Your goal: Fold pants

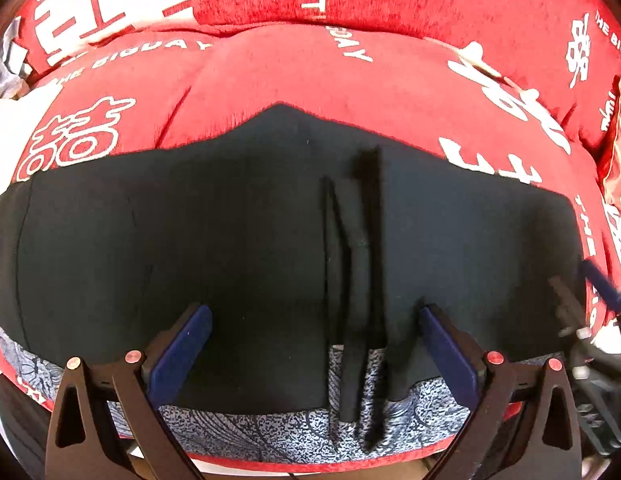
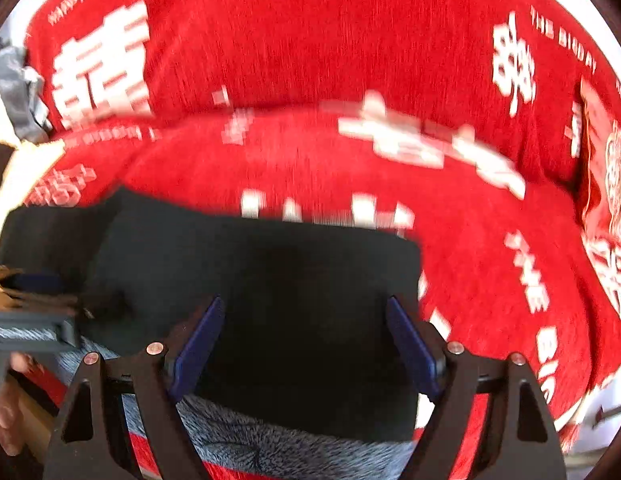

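Observation:
Black pants [image 1: 238,216] lie flat on a red bedspread [image 1: 310,72], with black drawstrings [image 1: 366,280] running down to the near edge. My left gripper [image 1: 316,344] is open just above the near part of the pants, holding nothing. The right gripper shows at the right edge of the left wrist view [image 1: 590,292]. In the right wrist view the pants [image 2: 270,280] fill the lower middle, with their right end near the centre. My right gripper [image 2: 306,340] is open over that end, empty. The left gripper [image 2: 30,320] shows at the left edge there.
A grey patterned fleece [image 1: 270,428] lies under the near edge of the pants. The bedspread carries white printed characters. A red packet [image 1: 618,152] lies at the far right. Grey cloth [image 1: 6,68] sits at the far left. The right wrist view is motion-blurred.

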A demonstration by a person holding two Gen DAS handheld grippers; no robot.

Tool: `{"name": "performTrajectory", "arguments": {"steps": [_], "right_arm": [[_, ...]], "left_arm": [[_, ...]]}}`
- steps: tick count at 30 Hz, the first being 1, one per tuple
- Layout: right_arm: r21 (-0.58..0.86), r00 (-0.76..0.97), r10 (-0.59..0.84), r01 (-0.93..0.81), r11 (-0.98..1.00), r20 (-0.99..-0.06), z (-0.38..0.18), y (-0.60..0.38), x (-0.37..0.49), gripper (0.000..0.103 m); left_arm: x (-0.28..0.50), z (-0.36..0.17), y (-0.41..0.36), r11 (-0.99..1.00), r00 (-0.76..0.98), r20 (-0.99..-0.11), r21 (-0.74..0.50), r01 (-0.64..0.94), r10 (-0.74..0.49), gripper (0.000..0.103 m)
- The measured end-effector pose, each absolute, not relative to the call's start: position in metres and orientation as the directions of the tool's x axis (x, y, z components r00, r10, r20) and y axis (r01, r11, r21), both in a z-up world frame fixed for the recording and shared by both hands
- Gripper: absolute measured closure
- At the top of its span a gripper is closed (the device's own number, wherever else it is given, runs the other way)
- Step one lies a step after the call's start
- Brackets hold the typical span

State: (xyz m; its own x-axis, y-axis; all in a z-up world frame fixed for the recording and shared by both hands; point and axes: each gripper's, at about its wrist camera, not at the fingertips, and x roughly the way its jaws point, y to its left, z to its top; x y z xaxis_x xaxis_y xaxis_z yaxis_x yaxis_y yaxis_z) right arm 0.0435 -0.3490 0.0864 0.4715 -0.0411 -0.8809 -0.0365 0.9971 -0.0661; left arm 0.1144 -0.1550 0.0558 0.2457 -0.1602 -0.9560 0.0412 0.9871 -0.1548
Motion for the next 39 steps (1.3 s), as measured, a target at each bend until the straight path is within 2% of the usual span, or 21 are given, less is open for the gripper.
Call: {"name": "performTrajectory", "arguments": {"steps": [4, 10, 12, 16, 19, 21, 25, 29, 33, 36, 39], "right_arm": [[-0.076, 0.477, -0.065, -0.005, 0.997, -0.876, 0.077, -0.346, 0.015, 0.017], [-0.13, 0.449, -0.085, -0.07, 0.989, -0.89, 0.08, -0.325, -0.025, 0.017], [-0.15, 0.441, -0.103, -0.072, 0.986, -0.891, 0.085, -0.323, -0.027, 0.017], [-0.076, 0.499, -0.033, -0.066, 0.995, -0.866, 0.109, -0.315, -0.012, 0.016], [-0.085, 0.465, -0.017, -0.127, 0.988, -0.885, 0.096, -0.294, 0.013, 0.014], [-0.108, 0.383, -0.048, -0.137, 0.985, -0.922, 0.073, -0.281, 0.03, 0.013], [-0.026, 0.445, 0.029, -0.118, 0.993, -0.895, 0.093, -0.268, 0.039, 0.012], [-0.074, 0.441, 0.012, -0.178, 0.981, -0.898, 0.087, -0.235, 0.053, 0.012], [-0.044, 0.374, 0.038, -0.208, 0.977, -0.927, 0.067, -0.208, 0.071, 0.009], [-0.141, 0.4, -0.028, -0.255, 0.957, -0.916, 0.063, -0.186, 0.064, 0.006], [-0.115, 0.454, 0.046, -0.319, 0.941, -0.89, 0.085, -0.167, 0.039, 0.006]], "left_arm": [[0.104, 0.055, -0.152, 0.985, 0.249, -0.953, -0.161, 0.067, -0.173, 0.0], [0.092, 0.059, -0.151, 0.985, 0.247, -0.955, -0.149, 0.082, -0.165, 0.0], [0.085, 0.067, -0.145, 0.986, 0.273, -0.949, -0.141, 0.084, -0.159, 0.0], [0.079, 0.069, -0.133, 0.988, 0.299, -0.943, -0.128, 0.084, -0.147, 0.0], [0.083, 0.066, -0.124, 0.985, 0.272, -0.947, -0.165, 0.055, -0.174, 0.0], [0.082, 0.073, -0.115, 0.991, 0.291, -0.947, -0.133, 0.034, -0.137, 0.0], [0.081, 0.09, -0.073, 0.995, 0.374, -0.923, -0.099, -0.015, -0.086, 0.0], [0.091, 0.077, -0.018, 0.987, 0.34, -0.94, -0.079, -0.14, -0.027, 0.0], [0.094, 0.057, 0.028, 0.971, 0.297, -0.954, -0.024, -0.238, 0.049, 0.0], [0.09, 0.042, 0.04, 0.976, 0.269, -0.96, 0.019, -0.216, 0.078, 0.0], [0.079, 0.051, 0.043, 0.983, 0.312, -0.947, 0.011, -0.185, 0.069, 0.0]]}}
